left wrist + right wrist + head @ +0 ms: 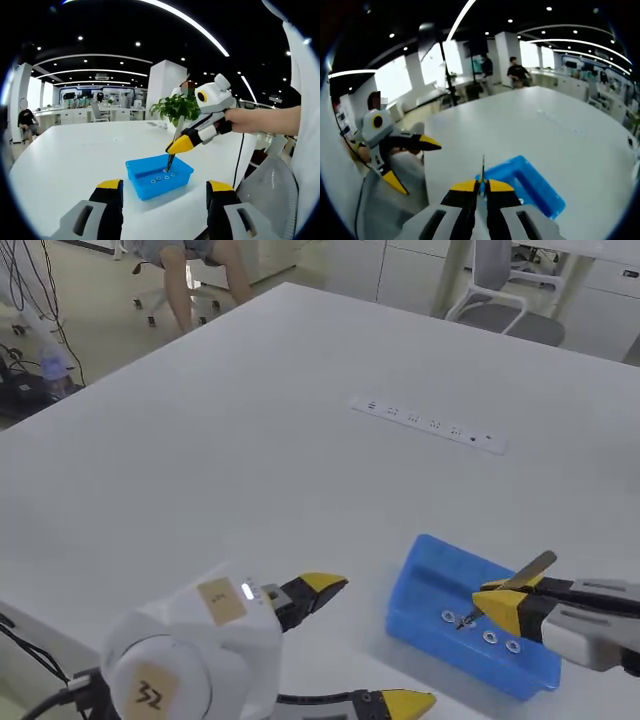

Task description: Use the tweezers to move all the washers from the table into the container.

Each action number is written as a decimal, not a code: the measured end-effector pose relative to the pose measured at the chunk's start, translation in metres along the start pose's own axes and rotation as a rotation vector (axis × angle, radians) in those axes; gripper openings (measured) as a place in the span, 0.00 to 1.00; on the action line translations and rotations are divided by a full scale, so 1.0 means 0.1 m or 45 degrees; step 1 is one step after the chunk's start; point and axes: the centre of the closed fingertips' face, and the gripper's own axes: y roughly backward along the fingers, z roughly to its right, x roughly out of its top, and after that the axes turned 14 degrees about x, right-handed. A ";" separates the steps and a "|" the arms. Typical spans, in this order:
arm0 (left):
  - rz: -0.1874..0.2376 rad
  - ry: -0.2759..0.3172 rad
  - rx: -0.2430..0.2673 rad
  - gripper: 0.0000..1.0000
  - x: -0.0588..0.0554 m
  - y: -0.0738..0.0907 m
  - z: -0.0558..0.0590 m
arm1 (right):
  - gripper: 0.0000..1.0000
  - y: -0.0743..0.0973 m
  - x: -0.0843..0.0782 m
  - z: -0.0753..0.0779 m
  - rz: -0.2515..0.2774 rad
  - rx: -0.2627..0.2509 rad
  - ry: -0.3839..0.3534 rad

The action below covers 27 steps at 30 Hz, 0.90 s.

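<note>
A blue container [432, 565] stands on the white table [250, 420] near its front edge, with several small metal washers [489, 637] on its floor. My right gripper [497, 602] comes in from the right, shut on slim metal tweezers [528, 569] whose tip points down into the container beside the washers. Whether the tip holds a washer is too small to tell. In the right gripper view the tweezers [482, 167] stick out between the shut jaws over the container [530, 182]. My left gripper [368, 643] is open to the left of the container [157, 176], holding nothing.
A flat power strip [430, 425] is set into the table's far middle. Office chairs [500, 300] stand beyond the far edge, and a person sits at the far left. A green plant [175, 107] stands behind the right gripper [192, 137].
</note>
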 end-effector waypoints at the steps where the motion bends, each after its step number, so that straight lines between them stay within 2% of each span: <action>1: 0.000 0.000 0.000 0.67 0.00 0.00 0.00 | 0.03 -0.01 0.01 0.02 0.006 0.001 -0.009; 3: 0.000 0.001 -0.001 0.67 0.00 0.00 0.00 | 0.03 -0.05 0.05 0.05 0.044 0.018 -0.049; 5: 0.001 0.000 -0.001 0.67 0.00 0.00 0.00 | 0.03 -0.09 0.10 0.08 0.112 0.049 -0.106; 6: 0.001 0.001 -0.002 0.67 0.00 0.00 0.00 | 0.03 -0.12 0.11 0.11 0.157 0.075 -0.165; 10: -0.001 0.002 -0.003 0.67 0.00 0.01 0.00 | 0.03 -0.19 -0.02 0.30 0.180 0.055 -0.320; 14: -0.005 0.000 -0.003 0.67 -0.01 0.01 0.00 | 0.03 -0.25 -0.06 0.41 0.213 0.053 -0.394; 16: -0.008 -0.001 -0.004 0.67 -0.01 0.01 0.00 | 0.03 -0.28 -0.09 0.47 0.205 0.042 -0.399; 20: -0.007 0.001 -0.014 0.67 -0.01 0.01 0.01 | 0.03 -0.37 -0.11 0.55 0.156 0.019 -0.271; 22: -0.010 0.001 -0.015 0.67 -0.02 0.02 0.01 | 0.03 -0.42 -0.14 0.56 0.141 -0.003 -0.259; 24: -0.014 0.003 -0.017 0.67 -0.02 0.02 0.02 | 0.03 -0.45 -0.19 0.65 0.097 -0.044 -0.200; 27: -0.019 0.003 -0.015 0.67 -0.03 0.02 0.02 | 0.03 -0.51 -0.26 0.70 0.057 -0.055 -0.169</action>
